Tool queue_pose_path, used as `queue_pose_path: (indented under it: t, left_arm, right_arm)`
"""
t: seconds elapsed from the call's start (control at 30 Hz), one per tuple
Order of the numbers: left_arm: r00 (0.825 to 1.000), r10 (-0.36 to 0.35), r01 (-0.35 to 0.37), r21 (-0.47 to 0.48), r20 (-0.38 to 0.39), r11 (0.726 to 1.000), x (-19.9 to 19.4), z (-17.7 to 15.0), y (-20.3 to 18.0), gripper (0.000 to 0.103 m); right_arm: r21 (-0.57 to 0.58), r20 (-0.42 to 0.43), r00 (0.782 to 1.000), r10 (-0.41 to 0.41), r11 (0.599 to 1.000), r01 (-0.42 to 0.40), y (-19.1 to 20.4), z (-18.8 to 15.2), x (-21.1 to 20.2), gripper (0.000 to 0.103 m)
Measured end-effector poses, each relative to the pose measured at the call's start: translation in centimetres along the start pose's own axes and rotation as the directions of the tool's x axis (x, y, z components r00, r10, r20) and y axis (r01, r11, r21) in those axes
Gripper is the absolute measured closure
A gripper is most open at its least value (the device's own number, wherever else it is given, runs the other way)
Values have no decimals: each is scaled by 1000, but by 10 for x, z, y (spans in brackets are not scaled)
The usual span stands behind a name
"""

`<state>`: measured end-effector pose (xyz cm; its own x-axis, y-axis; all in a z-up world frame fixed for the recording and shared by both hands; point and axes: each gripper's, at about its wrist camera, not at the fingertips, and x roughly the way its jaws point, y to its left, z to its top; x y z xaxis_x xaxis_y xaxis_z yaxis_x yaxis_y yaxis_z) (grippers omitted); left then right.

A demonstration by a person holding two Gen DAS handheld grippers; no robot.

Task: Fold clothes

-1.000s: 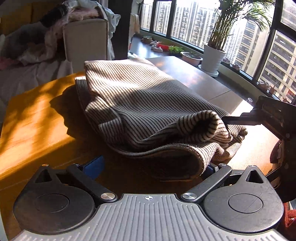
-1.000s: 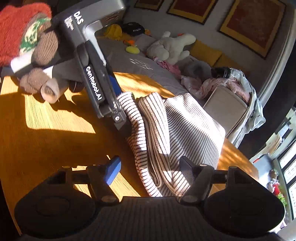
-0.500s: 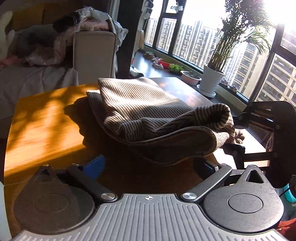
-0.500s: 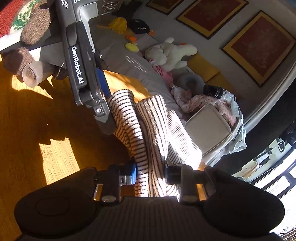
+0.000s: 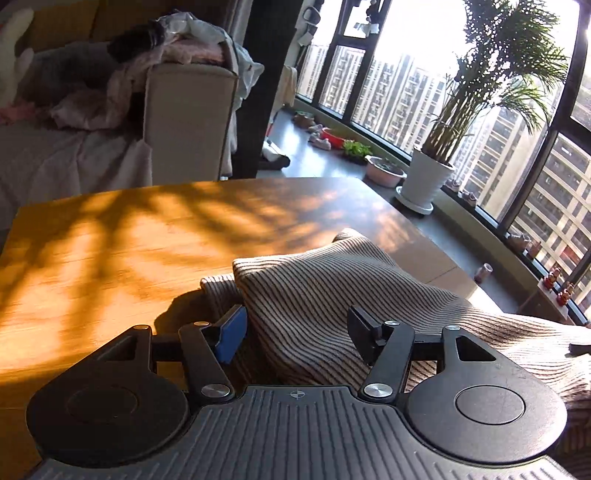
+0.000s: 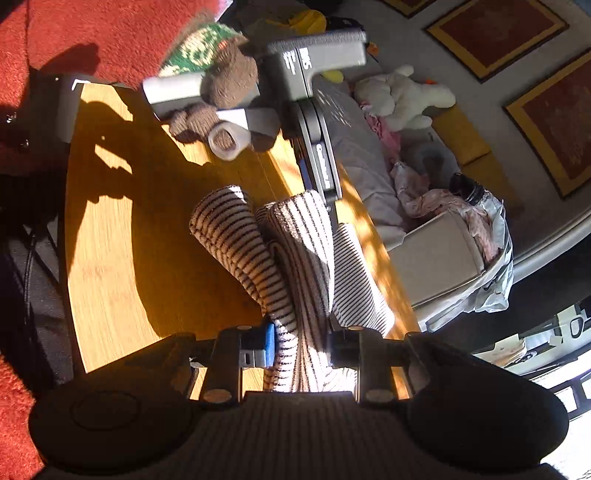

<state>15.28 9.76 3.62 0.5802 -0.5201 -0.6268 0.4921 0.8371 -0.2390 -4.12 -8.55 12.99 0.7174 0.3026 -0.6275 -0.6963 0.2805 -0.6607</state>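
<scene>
A folded beige-and-brown striped knit garment hangs between both grippers above the wooden table. My left gripper is shut on one thick end of it, the cloth bunched between the blue pad and the black pad. In the right wrist view my right gripper is shut on the other end of the garment, which runs in folds to the left gripper's grey body.
A beige sofa arm piled with clothes stands beyond the table's far edge. A potted palm and small pots line the window sill at right. A red rug lies past the table edge, and a box stands nearby.
Both grippers have lifted the garment and pulled it toward the near table edge. The far table top now shows bare. The left gripper has closed on the cloth; the right was closed half a second ago.
</scene>
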Motion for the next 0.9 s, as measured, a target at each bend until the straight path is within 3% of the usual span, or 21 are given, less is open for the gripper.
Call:
queue_pose_path:
  t: [0.17,0.33,0.5,0.63,0.7,0.8,0.9]
  left_arm:
    - [997,-39,45,84,-69,995,28,-5,-4,46]
    - [990,-103,108,45,-100,993,38,-8,10,45]
    - [991,-98,100,23,-87,995,32,-5,21,50]
    - [1000,12,-12,22,-22,1000,4,5,39,43]
    - [999,29,-30,10,14,1000,-11,13,45,41]
    - [996,24,-24,6,90,1000,-37,28,41,38]
    - [989,-60,54,48,132,997,-48,36,20,35]
  right_arm:
    - [-99,47,998,32,995,-28,-31,26,-24,79]
    - [-4,117,982,149,989,-149,-82,14,58,76]
    - [135,163,964,209,963,-232,-103,-16,130,69]
    - [211,189,962,199,948,-238,-107,-37,152,67]
    - [251,203,959,196,937,-244,-110,-44,161,64]
    - [333,229,951,208,901,-277,-118,-51,174,58]
    - [457,258,939,229,827,-328,-133,-59,185,51]
